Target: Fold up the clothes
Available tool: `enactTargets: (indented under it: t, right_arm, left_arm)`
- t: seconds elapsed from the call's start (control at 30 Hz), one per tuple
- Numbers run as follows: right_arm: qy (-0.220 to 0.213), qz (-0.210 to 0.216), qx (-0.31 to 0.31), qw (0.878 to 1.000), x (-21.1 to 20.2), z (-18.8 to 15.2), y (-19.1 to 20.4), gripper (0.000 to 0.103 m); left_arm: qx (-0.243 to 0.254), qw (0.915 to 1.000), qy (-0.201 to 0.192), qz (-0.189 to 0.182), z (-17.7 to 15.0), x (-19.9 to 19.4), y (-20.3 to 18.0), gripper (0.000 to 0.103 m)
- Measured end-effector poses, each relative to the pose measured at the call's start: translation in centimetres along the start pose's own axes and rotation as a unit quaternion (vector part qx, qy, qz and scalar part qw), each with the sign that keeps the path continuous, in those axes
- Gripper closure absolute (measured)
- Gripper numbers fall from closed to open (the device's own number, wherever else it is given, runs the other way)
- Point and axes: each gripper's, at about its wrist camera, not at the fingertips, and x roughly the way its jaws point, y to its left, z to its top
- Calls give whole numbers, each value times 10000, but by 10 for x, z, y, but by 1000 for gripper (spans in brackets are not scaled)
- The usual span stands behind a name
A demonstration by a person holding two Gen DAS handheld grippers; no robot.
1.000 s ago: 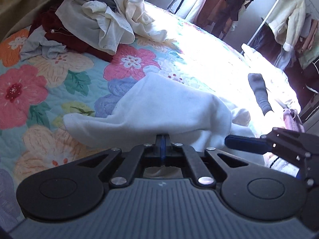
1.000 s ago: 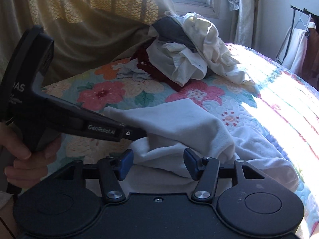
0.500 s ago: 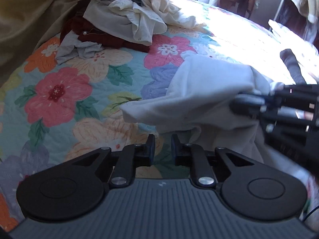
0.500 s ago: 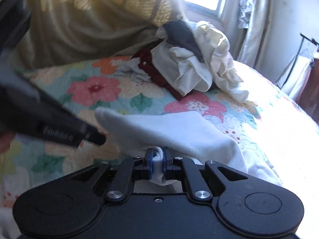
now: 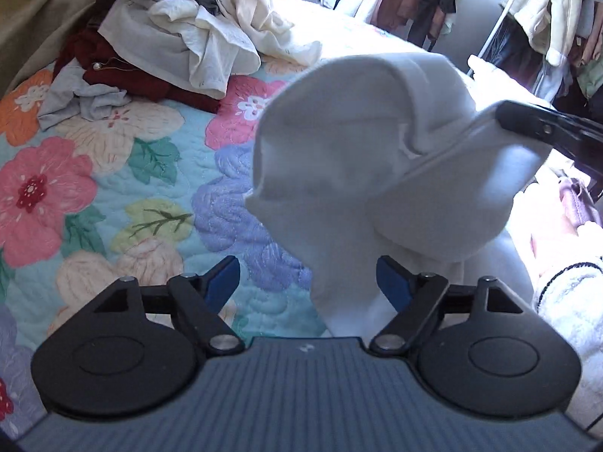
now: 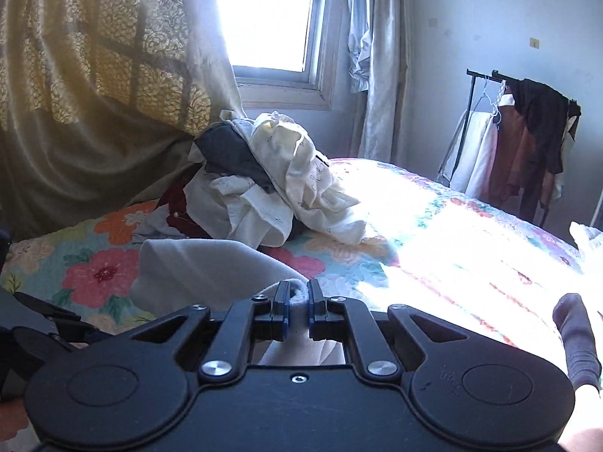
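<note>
The white garment (image 5: 361,173) hangs lifted above the floral quilt (image 5: 113,173) of the bed, bunched into a rounded, drooping mass. One edge of it is pinched at the upper right by the right tool (image 5: 501,120), whose dark fingers reach in from the right side of the left wrist view. From there the cloth sags down and narrows to a tail that drops between the blue pads (image 5: 392,282) of the left tool (image 5: 309,278). In the right wrist view a small fold of the same garment (image 6: 196,267) sits clamped between the right tool (image 6: 297,307), its jaws pressed together on the fabric, with the rest of the cloth spreading away to the left and down behind the tool body.

The left tool stands with its jaws wide apart; they have just been opening, and though the garment's tail hangs in the gap, neither pad presses on it.

Beyond the garment, toward the curtain (image 6: 94,86) and window (image 6: 267,15), a pile of clothes (image 5: 181,30) in cream, grey and dark red lies heaped on the quilt. To the garment's right, sunlight washes out the bed, where a dark sock (image 6: 576,342) lies. Farther right, a clothes rack (image 6: 520,139) with hanging garments stands by the wall. A person's fuzzy white sleeve (image 5: 565,301) shows at the right edge, beside the left tool.
</note>
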Motion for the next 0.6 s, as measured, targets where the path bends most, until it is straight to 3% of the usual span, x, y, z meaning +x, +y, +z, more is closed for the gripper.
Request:
enactTargets:
  t: [0.03, 0.23, 0.4, 0.47, 0.5, 0.53, 0.6]
  right_arm:
    - [75, -7, 113, 9999, 1, -2, -5, 94]
    - [292, 63, 479, 9984, 8, -18, -19, 94]
    - [431, 199, 810, 9956, 22, -28, -23, 94]
    - [496, 131, 800, 9955, 27, -29, -23, 93]
    - [525, 123, 818, 9952, 29, -29, -24, 93]
    - [550, 136, 863, 9947, 30, -29, -25, 93]
    - [609, 196, 953, 9934, 32, -32, -26, 93]
  left_arm:
    - [0, 9999, 116, 18, 5, 9, 0, 21]
    - [-35, 9993, -330, 182, 5, 30, -6, 20]
    - [42, 9988, -490, 58, 14, 38, -10, 20]
    - [259, 9976, -621, 155, 12, 36, -16, 41]
    - [354, 9977, -534, 227, 11, 36, -18, 68]
    - [340, 9985, -356, 227, 12, 37, -19, 76]
    - [295, 9993, -28, 217, 14, 39, -19, 79]
